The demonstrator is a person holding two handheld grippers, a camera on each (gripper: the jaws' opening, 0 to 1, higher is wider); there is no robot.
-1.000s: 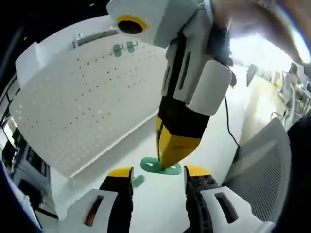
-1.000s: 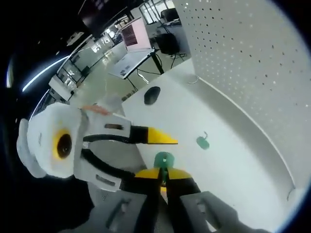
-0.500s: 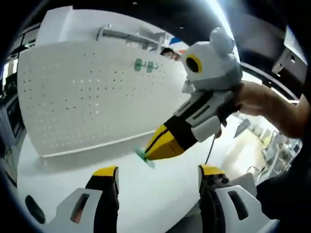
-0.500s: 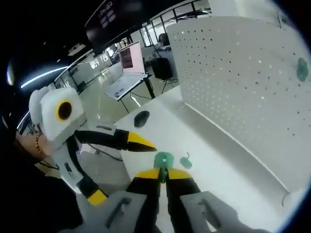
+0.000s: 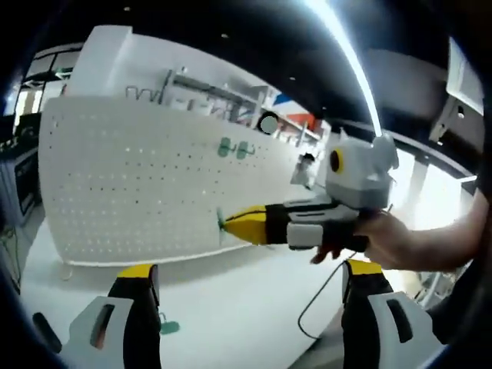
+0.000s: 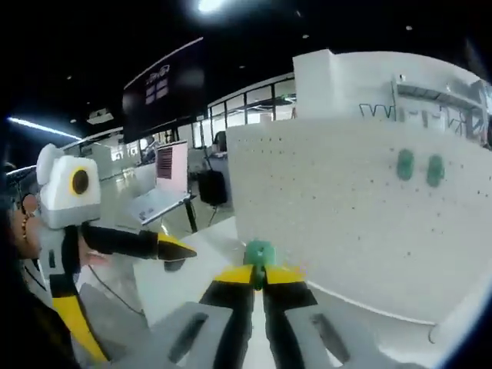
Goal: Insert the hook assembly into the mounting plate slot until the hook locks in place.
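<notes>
Two grippers face the upright pegboard [image 5: 138, 184]: the left gripper [image 5: 246, 296], jaws wide apart and empty, hangs back, while the right gripper [image 6: 258, 280], clamped on the green hook [image 6: 259, 252], is nearer, the hook pointing straight at the board's holes just ahead of it.

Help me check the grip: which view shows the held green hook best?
The right gripper view: the hook sits close, pinched between that gripper's shut yellow tips. In the left gripper view it is a small green sliver at the right gripper's tip, before the pegboard.
</notes>
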